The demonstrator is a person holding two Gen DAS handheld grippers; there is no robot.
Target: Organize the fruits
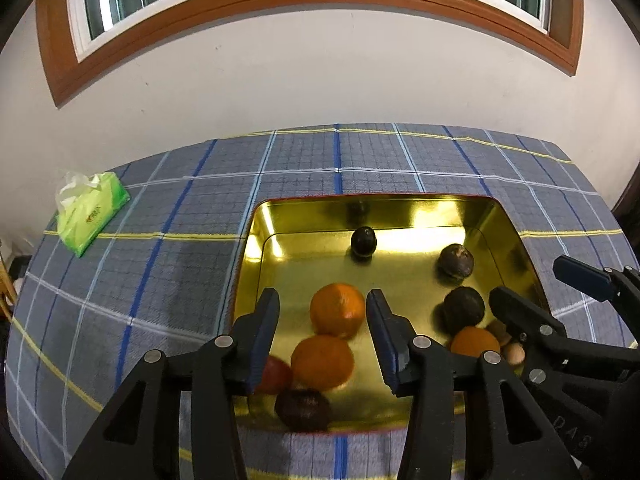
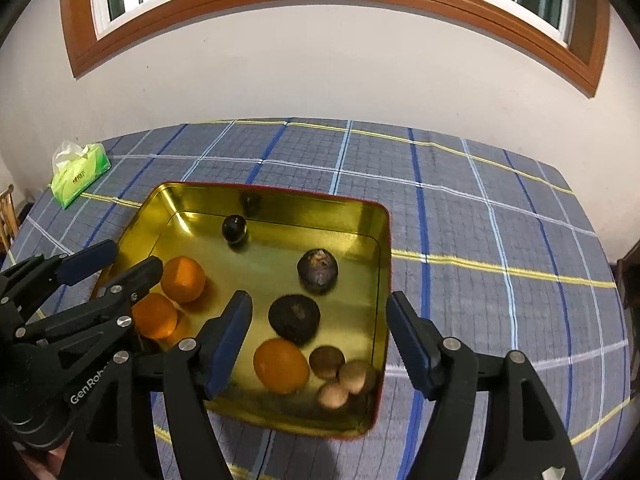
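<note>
The table (image 2: 500, 216) carried a gold tray (image 2: 384, 264) near its front edge. All the fruit seen lay inside: oranges (image 1: 338, 310) by the left wall, dark fruits (image 2: 294, 318) mid-tray, small brown ones (image 2: 354, 376) in the front right corner. Both grippers, left (image 1: 322, 334) and right (image 2: 320, 340), hovered open and empty, so sorting looked nearly done.

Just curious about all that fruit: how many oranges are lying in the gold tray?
3. Two lie touching near the tray's left wall; the third sits near the front, beside small brown fruits. The grippers might hide more.
</note>
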